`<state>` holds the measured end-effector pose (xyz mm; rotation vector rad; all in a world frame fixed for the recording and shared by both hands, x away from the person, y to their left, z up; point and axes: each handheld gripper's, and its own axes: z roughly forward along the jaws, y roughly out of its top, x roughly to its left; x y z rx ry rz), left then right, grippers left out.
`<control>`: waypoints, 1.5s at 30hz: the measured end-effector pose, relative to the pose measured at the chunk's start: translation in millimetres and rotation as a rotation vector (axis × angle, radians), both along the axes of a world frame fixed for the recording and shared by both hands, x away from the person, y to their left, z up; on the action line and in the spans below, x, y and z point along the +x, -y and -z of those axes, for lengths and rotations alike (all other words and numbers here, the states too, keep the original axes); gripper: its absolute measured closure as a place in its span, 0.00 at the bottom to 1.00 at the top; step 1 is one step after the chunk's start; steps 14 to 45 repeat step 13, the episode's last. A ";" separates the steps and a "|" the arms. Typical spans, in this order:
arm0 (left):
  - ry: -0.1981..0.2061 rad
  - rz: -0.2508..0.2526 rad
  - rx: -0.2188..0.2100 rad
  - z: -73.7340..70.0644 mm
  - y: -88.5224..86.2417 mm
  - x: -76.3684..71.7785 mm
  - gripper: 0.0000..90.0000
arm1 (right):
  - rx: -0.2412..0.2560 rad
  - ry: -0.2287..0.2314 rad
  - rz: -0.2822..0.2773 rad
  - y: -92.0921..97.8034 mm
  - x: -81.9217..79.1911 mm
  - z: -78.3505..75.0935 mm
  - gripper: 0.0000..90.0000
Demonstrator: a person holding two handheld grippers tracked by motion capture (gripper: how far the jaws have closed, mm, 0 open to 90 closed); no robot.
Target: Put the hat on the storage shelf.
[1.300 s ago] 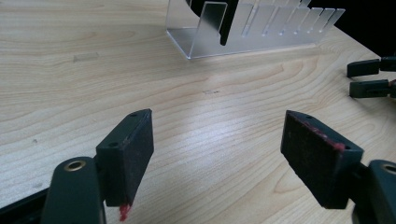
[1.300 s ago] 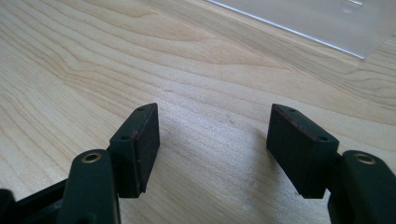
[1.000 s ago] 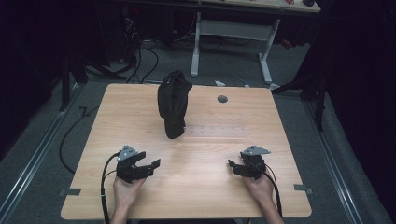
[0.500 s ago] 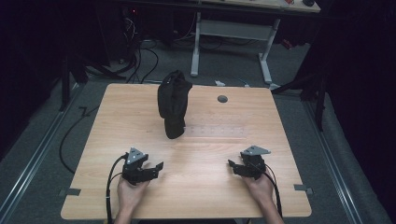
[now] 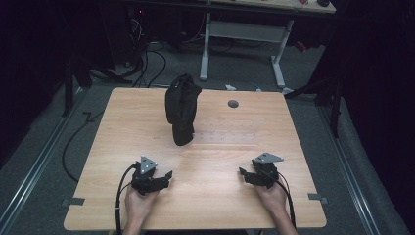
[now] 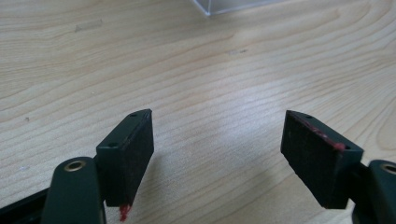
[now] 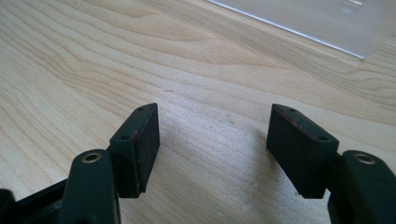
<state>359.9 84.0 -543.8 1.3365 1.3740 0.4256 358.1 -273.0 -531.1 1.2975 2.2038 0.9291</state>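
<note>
black bag (image 5: 181, 113) upright on table (image 5: 122, 127), left gripper (image 5: 167, 176), right gripper (image 5: 242, 172)

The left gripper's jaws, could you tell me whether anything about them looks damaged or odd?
Yes, slightly. The left gripper stands open over bare table, and its pads carry red flecks: one at the left pad's lower corner, more along the right pad's top edge. They look like residue or wear.
</note>
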 end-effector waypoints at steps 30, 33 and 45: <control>-0.010 0.015 0.055 2.8 6.2 -0.3 0.26 | 0.000 0.000 0.000 0.0 0.0 0.0 0.39; -0.010 0.015 0.055 2.8 6.2 -0.3 0.26 | 0.000 0.000 0.000 0.0 0.0 0.0 0.39; -0.010 0.015 0.055 2.8 6.2 -0.3 0.26 | 0.000 0.000 0.000 0.0 0.0 0.0 0.39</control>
